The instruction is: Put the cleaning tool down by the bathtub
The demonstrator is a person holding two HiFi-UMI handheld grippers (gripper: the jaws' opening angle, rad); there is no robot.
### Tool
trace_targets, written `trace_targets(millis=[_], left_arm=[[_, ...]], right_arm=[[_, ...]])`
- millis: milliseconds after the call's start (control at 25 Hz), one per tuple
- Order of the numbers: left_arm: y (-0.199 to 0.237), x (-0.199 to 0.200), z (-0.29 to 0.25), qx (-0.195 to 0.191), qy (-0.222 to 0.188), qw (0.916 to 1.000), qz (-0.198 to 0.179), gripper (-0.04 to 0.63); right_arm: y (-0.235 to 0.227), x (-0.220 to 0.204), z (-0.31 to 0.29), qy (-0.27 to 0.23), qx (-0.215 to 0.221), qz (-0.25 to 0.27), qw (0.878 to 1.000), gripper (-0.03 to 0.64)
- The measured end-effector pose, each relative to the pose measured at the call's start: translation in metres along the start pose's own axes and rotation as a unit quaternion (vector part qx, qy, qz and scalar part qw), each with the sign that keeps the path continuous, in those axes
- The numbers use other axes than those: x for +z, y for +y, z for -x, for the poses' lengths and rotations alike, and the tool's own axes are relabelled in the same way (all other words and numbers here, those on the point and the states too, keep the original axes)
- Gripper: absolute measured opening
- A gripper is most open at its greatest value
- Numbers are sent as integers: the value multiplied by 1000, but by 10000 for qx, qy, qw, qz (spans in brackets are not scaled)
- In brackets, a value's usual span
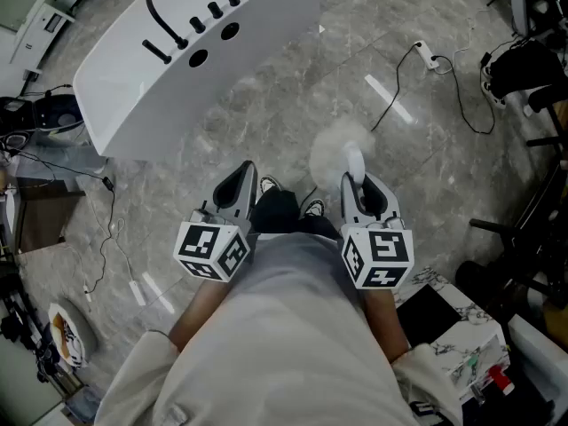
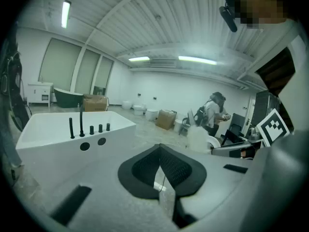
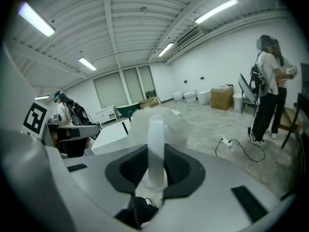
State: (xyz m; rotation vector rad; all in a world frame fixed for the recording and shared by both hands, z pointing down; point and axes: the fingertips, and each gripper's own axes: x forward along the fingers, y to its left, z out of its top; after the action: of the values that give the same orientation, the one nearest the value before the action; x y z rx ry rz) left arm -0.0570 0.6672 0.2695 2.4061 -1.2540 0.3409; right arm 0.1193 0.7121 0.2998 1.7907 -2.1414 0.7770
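Note:
The white bathtub (image 1: 133, 87) with black taps stands on the marble floor at the upper left, ahead of me. My right gripper (image 1: 364, 192) is shut on the cleaning tool (image 1: 353, 161), a white handle with a fluffy white head that sticks out forward over the floor. In the right gripper view the handle (image 3: 156, 149) rises upright between the dark pads, with the bathtub (image 3: 112, 135) behind it to the left. My left gripper (image 1: 240, 187) is held beside it, jaws shut and nothing in them. From the left gripper view the bathtub (image 2: 53, 134) lies ahead left.
A power strip (image 1: 427, 55) with a black cable lies on the floor at upper right. Black stands and gear (image 1: 524, 69) crowd the right edge. A marble-topped unit (image 1: 466, 327) is at lower right. Cables (image 1: 111, 229) run at left. A person (image 3: 268, 93) stands at far right.

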Motion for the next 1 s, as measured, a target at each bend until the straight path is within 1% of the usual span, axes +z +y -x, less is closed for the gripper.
trace_targets(millis=[320,520,600,720,880,1000], left_arm=[[-13,-7,2,-124,89,9999,36,9],[-7,-8,-5,-34,144,9999,37,9],[-6,-10,-12,-50,194,9998,56,9],[-3,-10,-25,-117,275,9995,65,9],[8,-2,-46,-154,293,9993,166,9],[18,5,-63,-180,343,9991,159,9]], right_arm=[[-10,-5,8,7,-18,-126,9999,80],[-15,0,1,-30,13,-293,9996,80],[-18,2,-3,-24,-27,-239,9997,80],[-21,6,-14,25,-20,-312,9995,80],[-26,17,-33,106,-15,-317,9994,80],[-31,27,-52,140,-18,-307,9994,80]])
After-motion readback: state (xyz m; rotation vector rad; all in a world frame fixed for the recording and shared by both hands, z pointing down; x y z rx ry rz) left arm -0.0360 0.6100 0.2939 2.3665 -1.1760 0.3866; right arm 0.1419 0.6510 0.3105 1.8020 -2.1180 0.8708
